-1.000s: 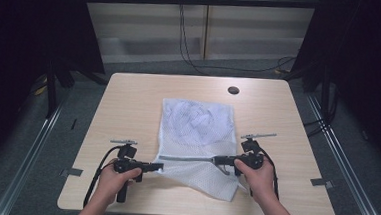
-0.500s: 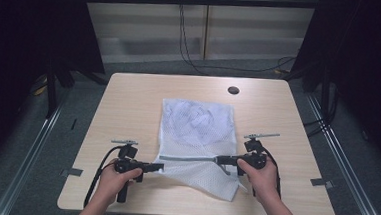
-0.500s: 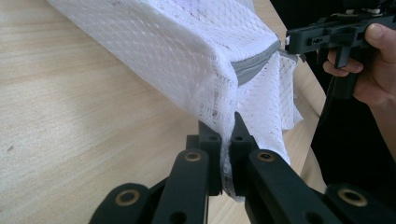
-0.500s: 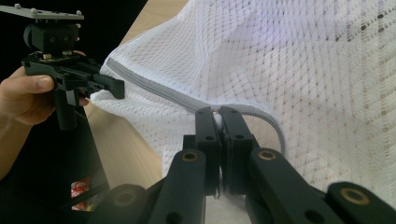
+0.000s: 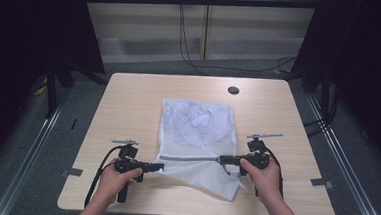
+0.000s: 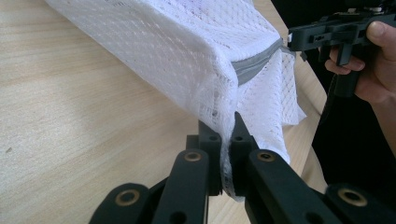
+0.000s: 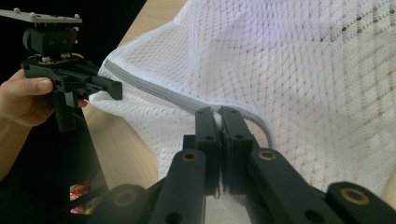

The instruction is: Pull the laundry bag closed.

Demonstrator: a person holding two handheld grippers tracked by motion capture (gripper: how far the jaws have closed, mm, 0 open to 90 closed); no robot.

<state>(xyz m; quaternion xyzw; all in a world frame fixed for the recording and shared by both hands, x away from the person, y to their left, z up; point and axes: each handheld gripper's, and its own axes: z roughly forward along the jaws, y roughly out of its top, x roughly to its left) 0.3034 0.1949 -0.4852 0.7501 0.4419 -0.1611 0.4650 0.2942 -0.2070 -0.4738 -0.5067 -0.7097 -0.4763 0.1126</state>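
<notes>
A white mesh bag (image 5: 197,130) lies on the wooden table (image 5: 129,98), and a grey zipper (image 5: 190,159) runs across its near part. My left gripper (image 5: 159,166) is shut on the bag's left edge; in the left gripper view the mesh (image 6: 187,56) is pinched between the jaws of the left gripper (image 6: 226,135), just below the zipper (image 6: 254,63). My right gripper (image 5: 224,160) is shut on the bag at the zipper's right end. The right gripper view shows the right gripper (image 7: 219,116) holding a small white piece where the zipper (image 7: 154,91) ends. The near part of the bag is lifted and stretched between the two.
A round black cap (image 5: 233,90) sits in the tabletop near its far edge. Cables (image 5: 192,42) trail on the floor behind the table, and metal rails (image 5: 345,162) run along both sides. Bare tabletop surrounds the bag.
The right gripper has edged slightly to the right along the zipper line. The left gripper and the bag have stayed as they were.
</notes>
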